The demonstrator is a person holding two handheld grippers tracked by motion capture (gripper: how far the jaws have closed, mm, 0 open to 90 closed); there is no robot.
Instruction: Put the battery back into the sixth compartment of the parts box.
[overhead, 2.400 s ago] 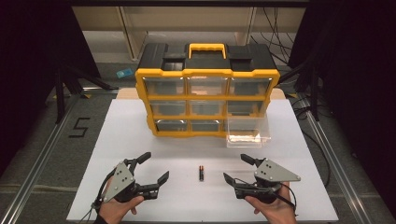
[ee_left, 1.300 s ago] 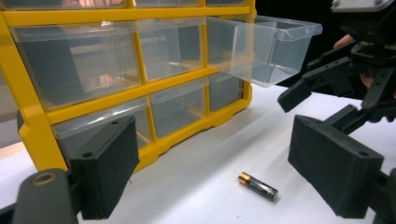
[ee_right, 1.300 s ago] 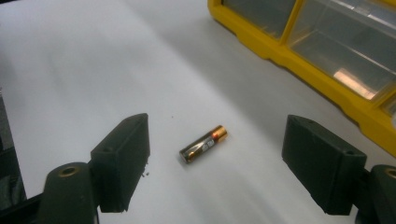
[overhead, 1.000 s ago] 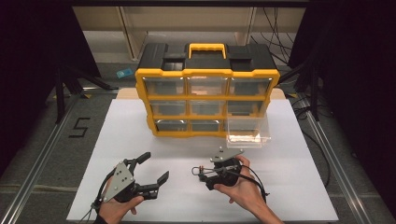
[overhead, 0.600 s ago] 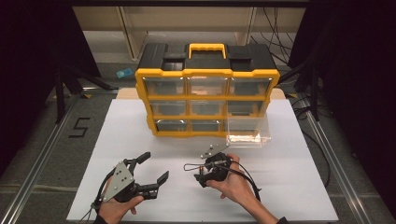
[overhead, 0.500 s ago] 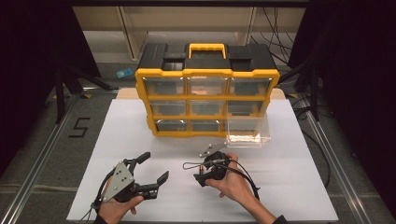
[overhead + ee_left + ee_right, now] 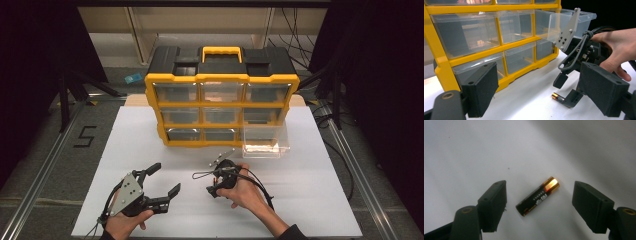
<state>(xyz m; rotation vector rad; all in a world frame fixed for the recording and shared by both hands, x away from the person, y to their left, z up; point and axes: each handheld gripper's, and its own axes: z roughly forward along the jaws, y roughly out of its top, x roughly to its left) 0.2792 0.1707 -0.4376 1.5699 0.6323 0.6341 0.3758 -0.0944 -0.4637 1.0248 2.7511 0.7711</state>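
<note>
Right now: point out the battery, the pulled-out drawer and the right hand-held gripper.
battery (image 7: pixel 537 196): right gripper view, middle of its body.
drawer (image 7: pixel 264 140): high view, its clear front wall.
right hand-held gripper (image 7: pixel 539 205): right gripper view, midway between its open jaws.

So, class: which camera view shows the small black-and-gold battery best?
The right gripper view: the black-and-gold battery lies whole on the white table, untouched between open jaws. The left gripper view catches one end; the high view hides it.

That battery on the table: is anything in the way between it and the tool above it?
Nothing visible. The battery lies on the bare white table between the right tool's open jaws, which have just been closing and do not touch it.
</note>
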